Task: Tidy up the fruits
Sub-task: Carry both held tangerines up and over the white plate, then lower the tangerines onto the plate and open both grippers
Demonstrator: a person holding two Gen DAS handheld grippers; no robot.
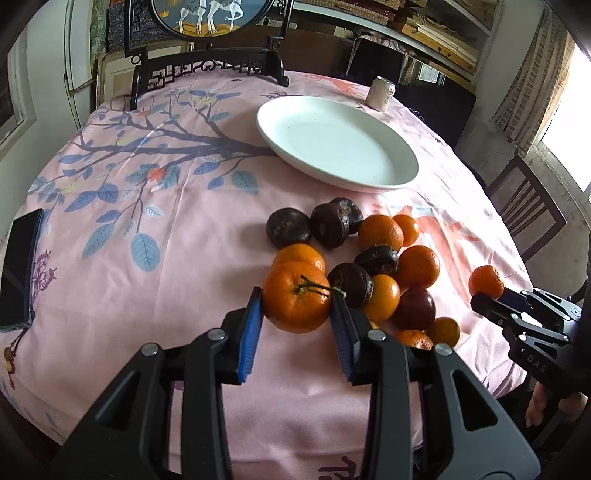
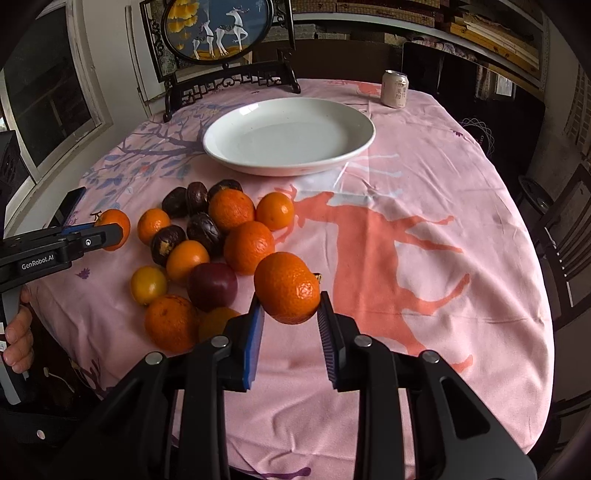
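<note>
Stem [image 1: 312, 286] on left tongs' [image 1: 297, 317] orange [image 1: 295, 301] escapes right view.

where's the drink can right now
The can stands upright at the table's far edge, beyond and right of the empty white plate, away from the fruit pile.

Table: round, draped in a pink tablecloth [image 2: 424, 177] printed with blue-leaved branches and a coral deer.
Far edge, beyond the fingertips: dark carved stand holding a round deer screen [image 2: 221, 27].
Right of the fingers: dark wooden chair [image 1: 528, 206], brick wall, bright window [image 1: 569, 122].
Behind: shelves of stacked boards [image 1: 443, 33].
Left: white-framed window [image 2: 48, 99].
</note>
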